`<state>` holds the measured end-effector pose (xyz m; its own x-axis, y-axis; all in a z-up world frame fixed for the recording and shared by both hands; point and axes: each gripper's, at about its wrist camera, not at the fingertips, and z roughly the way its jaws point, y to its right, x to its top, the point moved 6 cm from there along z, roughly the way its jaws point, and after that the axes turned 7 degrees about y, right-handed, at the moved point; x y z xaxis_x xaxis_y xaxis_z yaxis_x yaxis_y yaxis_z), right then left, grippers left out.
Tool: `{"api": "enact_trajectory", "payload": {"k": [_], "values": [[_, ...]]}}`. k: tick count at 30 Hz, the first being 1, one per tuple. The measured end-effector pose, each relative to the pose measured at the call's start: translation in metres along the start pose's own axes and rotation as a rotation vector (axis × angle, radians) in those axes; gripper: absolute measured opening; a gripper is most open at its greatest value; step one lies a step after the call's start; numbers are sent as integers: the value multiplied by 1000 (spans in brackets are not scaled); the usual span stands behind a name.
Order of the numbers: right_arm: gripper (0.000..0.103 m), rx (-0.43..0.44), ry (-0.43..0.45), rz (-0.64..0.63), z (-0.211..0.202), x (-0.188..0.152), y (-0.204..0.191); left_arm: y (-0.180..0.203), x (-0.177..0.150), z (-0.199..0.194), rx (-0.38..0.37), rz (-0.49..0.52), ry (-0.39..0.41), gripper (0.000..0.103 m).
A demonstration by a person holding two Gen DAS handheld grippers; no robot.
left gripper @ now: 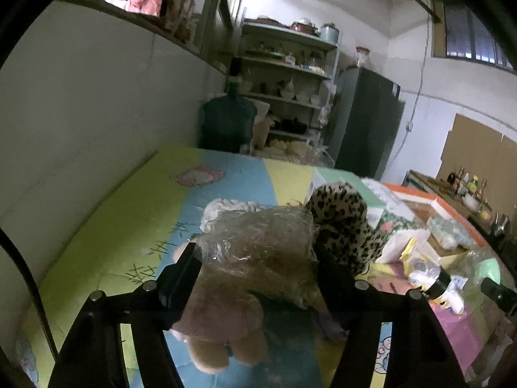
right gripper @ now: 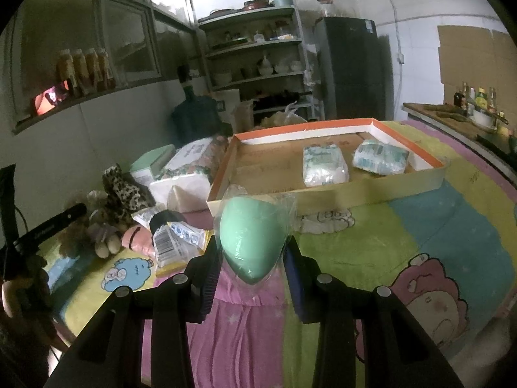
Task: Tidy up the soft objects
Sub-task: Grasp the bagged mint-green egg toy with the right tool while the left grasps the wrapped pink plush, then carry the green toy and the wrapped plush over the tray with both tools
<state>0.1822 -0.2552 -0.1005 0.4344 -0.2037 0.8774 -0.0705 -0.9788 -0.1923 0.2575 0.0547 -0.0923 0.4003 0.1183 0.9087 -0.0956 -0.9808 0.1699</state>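
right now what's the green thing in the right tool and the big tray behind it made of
The green teardrop sponge, held in the right tool, looks like matte soft foam inside a clear glossy plastic wrapper, which crinkles and catches light. The tray looks like plain brown cardboard with orange-edged white walls, apparently a shallow box lid.

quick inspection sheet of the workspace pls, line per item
surface: cartoon-print quilt, pastel panels
job's things: green sponge in clear wrap; plastic-wrapped teddy bear; two wipe packs in the cardboard tray
clutter: leopard-print plush, tissue packs
grippers: right gripper shut on sponge; left gripper shut on bear
cables: wall cable
surroundings: shelving, fridge, water jug
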Motion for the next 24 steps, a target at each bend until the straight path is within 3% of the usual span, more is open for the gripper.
{"api": "enact_trajectory", "payload": {"k": [9,24], "values": [[39,9,53,-6,-12,15,-1,6,21,-36,-20,8,89,69],[39,9,120,-8,-30,38,8,84,41,-57,-152,91,119,69]]}}
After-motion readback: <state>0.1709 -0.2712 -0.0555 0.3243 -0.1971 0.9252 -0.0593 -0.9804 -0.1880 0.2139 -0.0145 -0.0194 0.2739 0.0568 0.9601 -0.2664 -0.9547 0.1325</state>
